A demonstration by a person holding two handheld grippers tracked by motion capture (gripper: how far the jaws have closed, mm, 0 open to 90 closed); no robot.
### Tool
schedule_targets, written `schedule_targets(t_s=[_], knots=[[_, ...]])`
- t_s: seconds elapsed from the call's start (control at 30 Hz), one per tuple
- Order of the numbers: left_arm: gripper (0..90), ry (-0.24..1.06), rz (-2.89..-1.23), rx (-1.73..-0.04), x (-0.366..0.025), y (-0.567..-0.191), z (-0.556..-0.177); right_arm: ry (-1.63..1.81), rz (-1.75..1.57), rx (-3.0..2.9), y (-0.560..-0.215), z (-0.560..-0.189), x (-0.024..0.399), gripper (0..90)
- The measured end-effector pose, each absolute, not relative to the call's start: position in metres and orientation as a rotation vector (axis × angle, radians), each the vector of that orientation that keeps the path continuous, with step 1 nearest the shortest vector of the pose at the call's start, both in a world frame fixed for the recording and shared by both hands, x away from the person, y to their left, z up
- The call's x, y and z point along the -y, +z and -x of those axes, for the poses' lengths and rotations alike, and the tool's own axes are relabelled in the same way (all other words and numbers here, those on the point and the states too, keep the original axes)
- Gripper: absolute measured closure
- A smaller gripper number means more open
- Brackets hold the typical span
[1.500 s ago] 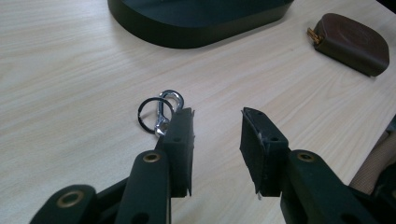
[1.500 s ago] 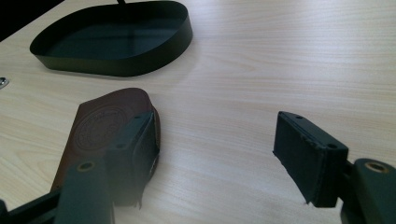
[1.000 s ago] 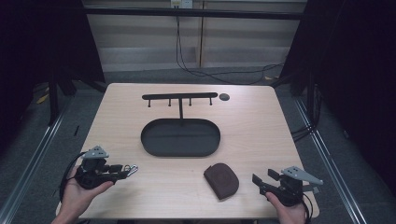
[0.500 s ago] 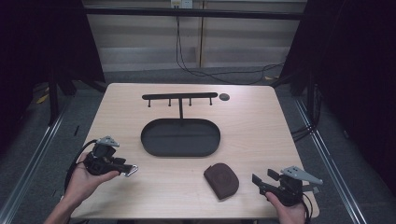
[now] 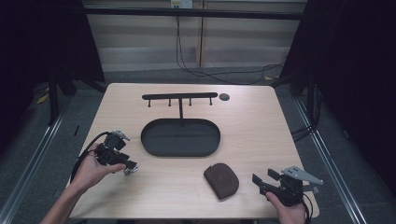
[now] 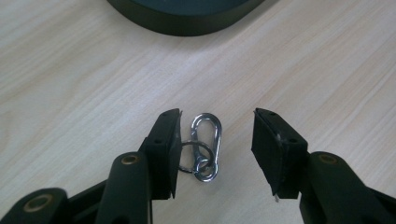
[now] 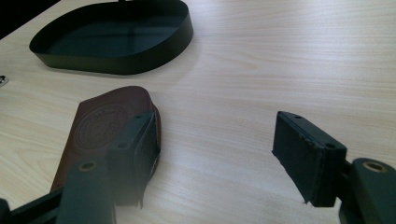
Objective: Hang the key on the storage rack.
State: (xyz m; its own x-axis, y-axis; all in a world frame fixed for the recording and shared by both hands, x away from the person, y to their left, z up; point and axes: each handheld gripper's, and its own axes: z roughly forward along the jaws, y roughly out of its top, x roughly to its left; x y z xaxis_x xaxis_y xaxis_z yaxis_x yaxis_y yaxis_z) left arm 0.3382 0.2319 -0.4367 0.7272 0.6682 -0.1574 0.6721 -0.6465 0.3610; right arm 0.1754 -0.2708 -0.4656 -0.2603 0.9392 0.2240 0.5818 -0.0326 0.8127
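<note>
Claws are being held low over the near part of the pale wooden tabletop (image 5: 252, 121), one in each hand. The left claw (image 6: 217, 144) is being kept open, its jaws having just been opening, and a small silver metal carabiner clip with key rings (image 6: 204, 144) is lying flat on the wood between them. One jaw is standing just beside the rings, though contact cannot be judged; the other is well apart from the clip, so nothing is being gripped. From above, the left claw (image 5: 125, 164) is being seen near the front left edge with the clip (image 5: 130, 171) at its tip.

The right claw (image 7: 219, 154) is being held wide open at the front right corner, with bare wood between its jaws. Just beside its left-hand jaw, a flat brown leather pouch with a round embossed stamp (image 7: 105, 126) is lying on the tabletop; in the high view the right claw (image 5: 262, 178) is being seen near the pouch (image 5: 221, 180) without gripping it.

Farther back, a black oval metal tray (image 5: 149, 144) is sitting mid-table. Behind it, a black T-shaped key rack with small hooks (image 5: 180, 96) is standing upright, and a small dark round disc (image 5: 224, 97) is lying just beside the rack's right end.
</note>
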Motion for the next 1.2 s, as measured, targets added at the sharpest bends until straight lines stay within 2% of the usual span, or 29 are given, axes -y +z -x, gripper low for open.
schedule_targets(t_s=[0.43, 0.8, 1.03, 1.2], knots=[[51.4, -0.091, -2.674, -1.008, -0.218, -0.452, -0.356, 1.219, -1.601, -1.851, -0.466, -0.176, 0.272, 30.7], [57.6, -0.130, -2.771, -0.986, -0.210, -0.464, -0.358, 1.257, -1.620, -1.847, -0.467, -0.176, 0.274, 30.5], [57.1, -0.099, -2.849, -0.999, -0.205, -0.464, -0.357, 1.243, -1.608, -1.862, -0.467, -0.177, 0.272, 30.3], [60.6, -0.067, -2.895, -1.038, -0.198, -0.464, -0.358, 1.240, -1.607, -1.864, -0.467, -0.177, 0.272, 30.2]])
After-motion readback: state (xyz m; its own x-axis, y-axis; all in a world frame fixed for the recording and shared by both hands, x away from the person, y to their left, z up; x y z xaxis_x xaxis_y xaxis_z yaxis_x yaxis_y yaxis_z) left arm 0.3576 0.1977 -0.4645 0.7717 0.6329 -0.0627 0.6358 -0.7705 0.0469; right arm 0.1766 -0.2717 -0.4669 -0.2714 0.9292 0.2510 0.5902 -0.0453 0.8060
